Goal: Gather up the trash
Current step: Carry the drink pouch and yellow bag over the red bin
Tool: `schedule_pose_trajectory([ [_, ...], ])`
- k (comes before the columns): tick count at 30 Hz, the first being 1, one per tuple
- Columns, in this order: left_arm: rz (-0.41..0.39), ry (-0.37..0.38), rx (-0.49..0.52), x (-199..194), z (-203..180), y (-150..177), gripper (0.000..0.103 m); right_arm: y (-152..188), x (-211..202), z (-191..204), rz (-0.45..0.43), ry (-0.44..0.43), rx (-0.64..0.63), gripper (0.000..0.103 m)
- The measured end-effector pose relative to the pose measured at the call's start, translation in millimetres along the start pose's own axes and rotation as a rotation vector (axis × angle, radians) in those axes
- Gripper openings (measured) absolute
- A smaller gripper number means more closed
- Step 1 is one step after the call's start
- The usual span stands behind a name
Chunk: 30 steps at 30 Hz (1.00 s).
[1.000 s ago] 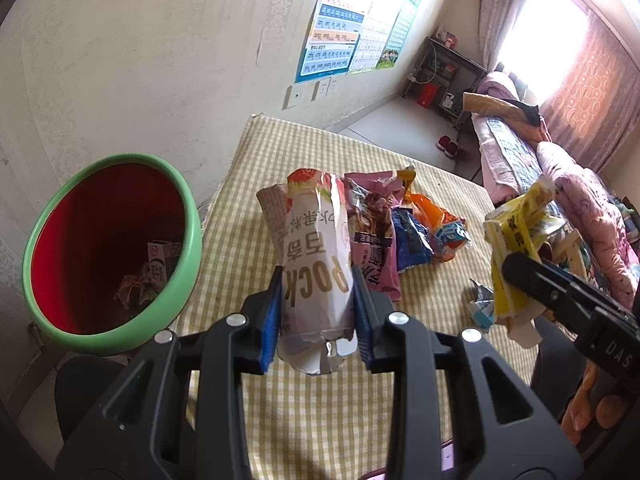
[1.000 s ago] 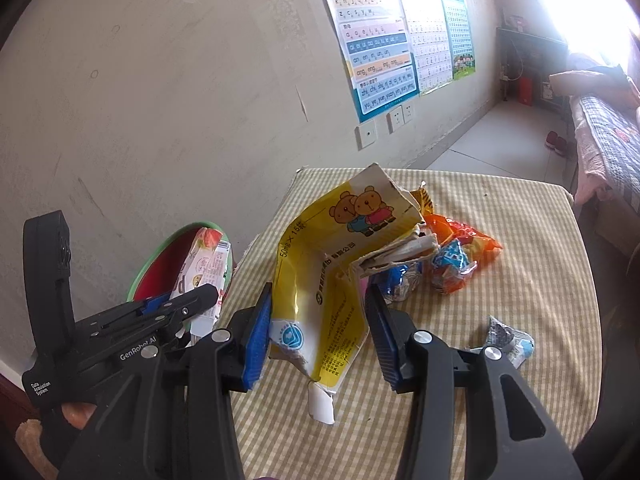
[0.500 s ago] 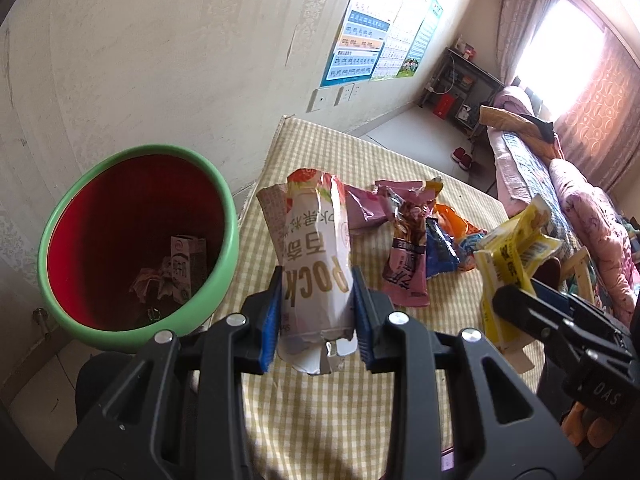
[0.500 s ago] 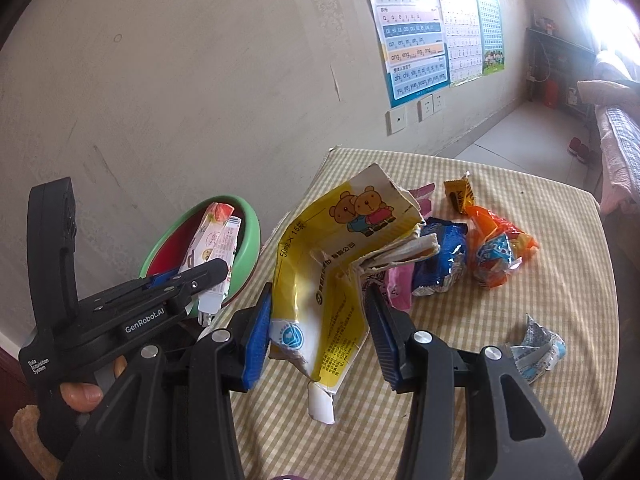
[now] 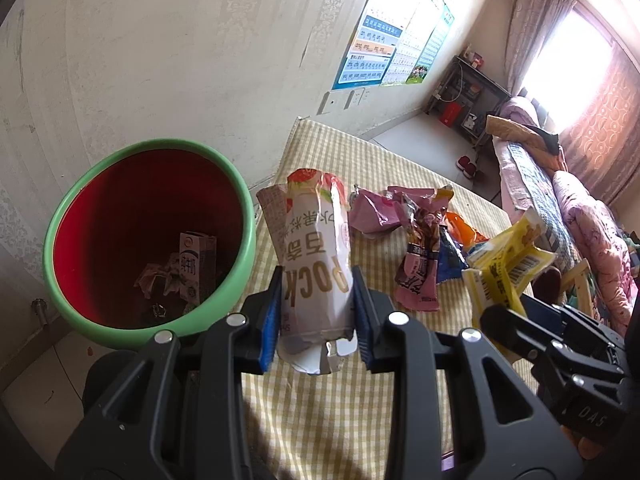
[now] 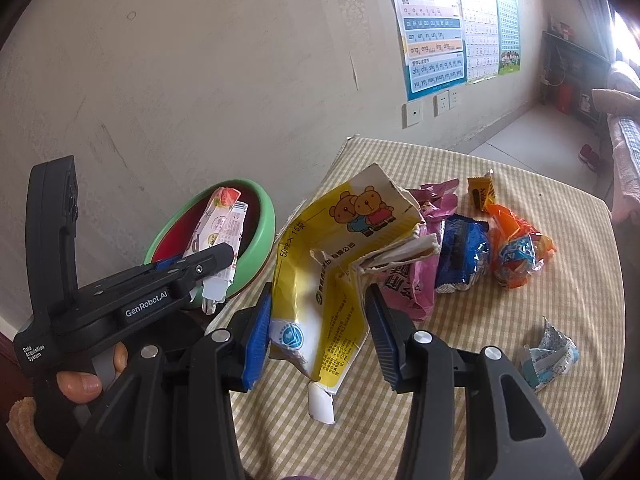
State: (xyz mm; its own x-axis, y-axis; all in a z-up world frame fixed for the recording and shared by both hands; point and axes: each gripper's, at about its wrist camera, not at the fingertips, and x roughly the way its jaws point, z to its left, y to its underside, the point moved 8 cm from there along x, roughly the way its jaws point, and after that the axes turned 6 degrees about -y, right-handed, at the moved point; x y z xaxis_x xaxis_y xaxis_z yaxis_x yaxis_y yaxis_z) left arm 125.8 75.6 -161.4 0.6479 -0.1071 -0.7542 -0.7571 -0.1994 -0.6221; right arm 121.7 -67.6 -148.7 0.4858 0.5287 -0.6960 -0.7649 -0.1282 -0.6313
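Observation:
My left gripper (image 5: pixel 316 316) is shut on a white Pocky box (image 5: pixel 316 264), held upright just right of the green-rimmed red bin (image 5: pixel 88 220). From the right wrist view the box (image 6: pixel 220 236) sits over the bin's rim (image 6: pixel 264 208). My right gripper (image 6: pixel 318 332) is shut on a torn yellow carton with two bears (image 6: pixel 340 256), held above the checked table (image 6: pixel 520 400). The carton also shows in the left wrist view (image 5: pixel 504 264).
Pink (image 5: pixel 416 276), blue (image 6: pixel 460 260) and orange (image 6: pixel 516 252) snack wrappers lie mid-table, a crumpled blue-white wrapper (image 6: pixel 548 352) at the right. The bin holds a milk carton (image 5: pixel 192 268) and scraps. A wall stands behind; a bed (image 5: pixel 560 200) lies far right.
Both grippers have moved left toward the bin with their loads. The Pocky box has come closer to the bin's rim.

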Motion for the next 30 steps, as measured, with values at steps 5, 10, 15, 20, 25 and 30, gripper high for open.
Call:
schedule_pose_trajectory([
  [5, -0.003, -0.010, -0.020, -1.1, 9.5, -0.2, 0.030, 0.7, 8.0, 8.8, 0.015, -0.014, -0.022, 0.045],
  [10, -0.001, -0.018, -0.036, -0.8, 18.4, 0.5, 0.030, 2.4, 16.4, 16.6, 0.034, -0.025, -0.042, 0.045],
  [15, -0.001, -0.019, -0.055, -0.3, 24.8, -0.4, 0.030, 5.9, 24.6, 22.2, 0.059, -0.034, -0.058, 0.045],
  [20, -0.022, -0.036, -0.055, -6.9, 32.9, -3.2, 0.031, 2.5, 32.2, 28.8, 0.065, -0.046, -0.072, 0.045],
  [25, -0.015, -0.097, -0.048, -8.5, 60.0, -7.3, 0.031, -1.4, 43.5, 39.3, 0.078, -0.062, -0.112, 0.045],
  [30, -0.029, -0.166, -0.081, -12.9, 98.0, -13.5, 0.031, -10.3, 61.3, 52.8, 0.091, -0.090, -0.135, 0.045],
])
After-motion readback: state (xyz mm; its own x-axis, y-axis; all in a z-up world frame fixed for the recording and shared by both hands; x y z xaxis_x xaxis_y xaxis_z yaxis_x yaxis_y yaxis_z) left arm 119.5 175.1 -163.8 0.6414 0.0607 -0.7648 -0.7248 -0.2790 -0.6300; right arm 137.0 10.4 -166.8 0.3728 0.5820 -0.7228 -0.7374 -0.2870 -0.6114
